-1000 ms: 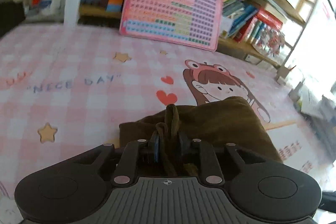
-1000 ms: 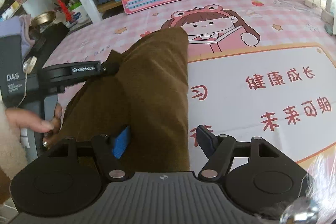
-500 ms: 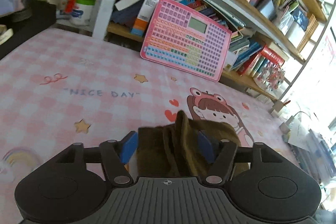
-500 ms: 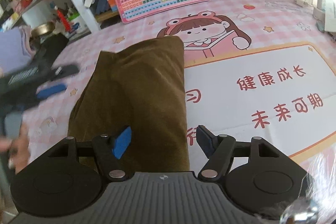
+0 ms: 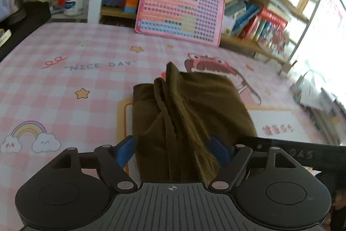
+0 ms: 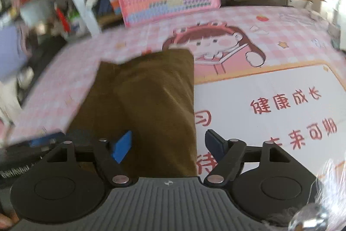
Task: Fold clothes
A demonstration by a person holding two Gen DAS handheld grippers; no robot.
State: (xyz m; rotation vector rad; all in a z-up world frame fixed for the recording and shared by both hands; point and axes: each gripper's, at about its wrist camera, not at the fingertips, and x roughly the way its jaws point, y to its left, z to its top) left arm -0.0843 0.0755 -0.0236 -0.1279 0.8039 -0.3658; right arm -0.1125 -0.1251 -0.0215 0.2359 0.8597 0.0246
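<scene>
Though bunched, brown garment (image 5: 190, 114) lengthwise away.

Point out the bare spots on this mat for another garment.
Free: the pink checks left of the brown garment, around "NICE DAY", and the white panel to its right. Crowded: the back edge, by the pink keyboard toy.

Printed mat (image 5: 90, 51) on the desk: "NICE DAY" in quotation marks, grey-blue capitals on the pink check, read in the left wrist view. White panel of the same mat (image 6: 270, 88), right wrist view: red Chinese characters "健康成长" in the upper row; the lower row partly hidden, "未来可期" readable; further red characters just beside the cloth are cut off. Black body of the right tool (image 5: 302, 153): embossed "DAS". Pink key tablet (image 5: 179, 8): key labels too small to read
</scene>
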